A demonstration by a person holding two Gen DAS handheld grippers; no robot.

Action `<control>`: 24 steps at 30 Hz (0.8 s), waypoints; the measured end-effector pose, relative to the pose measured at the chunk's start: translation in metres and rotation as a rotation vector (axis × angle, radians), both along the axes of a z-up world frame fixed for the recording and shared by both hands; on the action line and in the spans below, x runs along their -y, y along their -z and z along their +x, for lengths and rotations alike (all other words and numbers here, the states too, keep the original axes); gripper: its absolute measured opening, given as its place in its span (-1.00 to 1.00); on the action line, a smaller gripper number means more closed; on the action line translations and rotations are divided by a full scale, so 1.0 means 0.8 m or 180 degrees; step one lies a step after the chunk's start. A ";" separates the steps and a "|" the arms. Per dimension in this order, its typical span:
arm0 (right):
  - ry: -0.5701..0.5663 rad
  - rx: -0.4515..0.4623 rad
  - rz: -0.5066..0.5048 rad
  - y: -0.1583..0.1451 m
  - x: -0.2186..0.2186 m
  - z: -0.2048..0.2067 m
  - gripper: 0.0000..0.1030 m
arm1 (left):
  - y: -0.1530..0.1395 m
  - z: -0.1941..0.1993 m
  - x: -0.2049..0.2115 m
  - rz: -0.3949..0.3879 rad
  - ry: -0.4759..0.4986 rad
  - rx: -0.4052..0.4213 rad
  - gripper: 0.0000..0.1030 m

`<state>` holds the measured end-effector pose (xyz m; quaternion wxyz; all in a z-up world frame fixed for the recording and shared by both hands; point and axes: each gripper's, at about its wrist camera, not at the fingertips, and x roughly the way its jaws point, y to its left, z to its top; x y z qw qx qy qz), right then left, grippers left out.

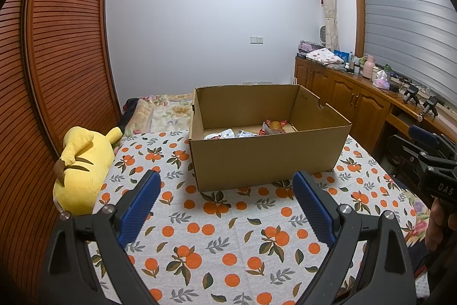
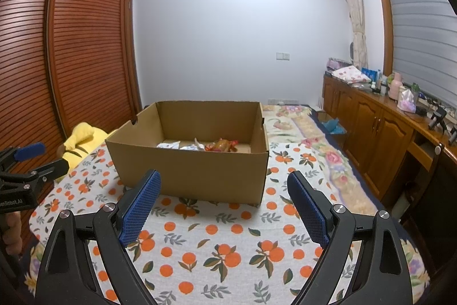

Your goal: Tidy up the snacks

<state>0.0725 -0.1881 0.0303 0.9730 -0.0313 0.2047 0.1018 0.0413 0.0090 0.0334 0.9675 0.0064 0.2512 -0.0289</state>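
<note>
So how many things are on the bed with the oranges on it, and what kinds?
Brown cardboard box: 1
Yellow plush toy: 1
Snack packets inside the box: 3 that show, white, silvery, orange-red; more may hide behind the front wall
Total: 5

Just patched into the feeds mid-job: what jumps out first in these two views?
The open cardboard box dominates, sitting in the middle of the orange-print cloth with a few snack packets on its floor. A yellow plush toy lies at the cloth's left edge beside the slatted wardrobe. Both claws, left and right, hang open and empty short of the box.
</note>
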 end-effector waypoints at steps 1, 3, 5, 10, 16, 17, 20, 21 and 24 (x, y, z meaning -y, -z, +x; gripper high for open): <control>-0.0001 -0.0004 0.0002 0.000 0.000 0.000 0.79 | 0.000 0.000 0.000 0.0001 -0.0002 0.0001 0.83; 0.0003 -0.0003 -0.0002 0.000 0.000 0.000 0.79 | 0.000 0.000 0.000 -0.0002 0.0000 0.0000 0.83; 0.0000 -0.0004 0.0002 0.000 0.001 0.000 0.79 | 0.000 0.000 0.000 -0.0003 -0.0003 0.0001 0.83; 0.0001 -0.0007 0.0001 0.000 0.000 0.000 0.79 | 0.000 0.000 0.000 0.0001 -0.0003 -0.0001 0.83; 0.0004 -0.0004 0.0005 0.000 0.000 -0.001 0.79 | 0.000 0.000 0.000 -0.0002 -0.0003 -0.0001 0.83; 0.0001 -0.0009 0.0009 0.000 0.000 0.000 0.79 | 0.000 0.000 0.000 0.0001 -0.0004 0.0001 0.83; 0.0002 -0.0007 0.0006 0.000 0.000 0.000 0.79 | 0.000 0.001 0.000 -0.0002 -0.0004 -0.0001 0.83; 0.0002 -0.0008 0.0007 0.000 0.000 0.000 0.79 | 0.000 0.001 0.000 -0.0003 -0.0005 -0.0001 0.83; 0.0001 -0.0009 0.0005 0.000 0.001 0.000 0.79 | 0.000 0.001 0.000 0.0001 -0.0005 -0.0001 0.83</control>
